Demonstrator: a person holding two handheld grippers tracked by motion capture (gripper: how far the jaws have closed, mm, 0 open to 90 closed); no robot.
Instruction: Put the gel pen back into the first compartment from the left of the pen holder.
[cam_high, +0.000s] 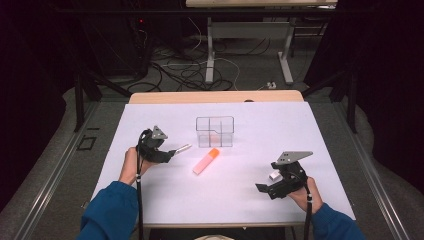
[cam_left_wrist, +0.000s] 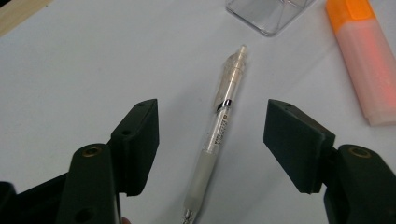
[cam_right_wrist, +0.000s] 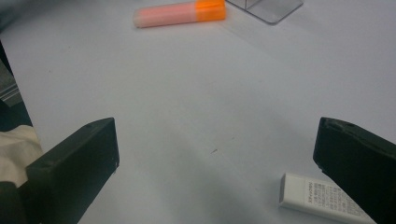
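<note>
Black left tongs stand apart, straddling the clear pen, which lies free on the white counter. Right tongs gape too, an eraser beside one jaw. Judging by this, grasping the pen is in hand; next, close squarely on its barrel and lift it toward the clear organizer, past the orange highlighter.

A lab or recording studio, by the look of it — black curtains close in the sides, loose cables sprawl over grey carpet, and a white-covered tabletop sits inside a dark metal frame — another desk's legs stand beyond.
</note>
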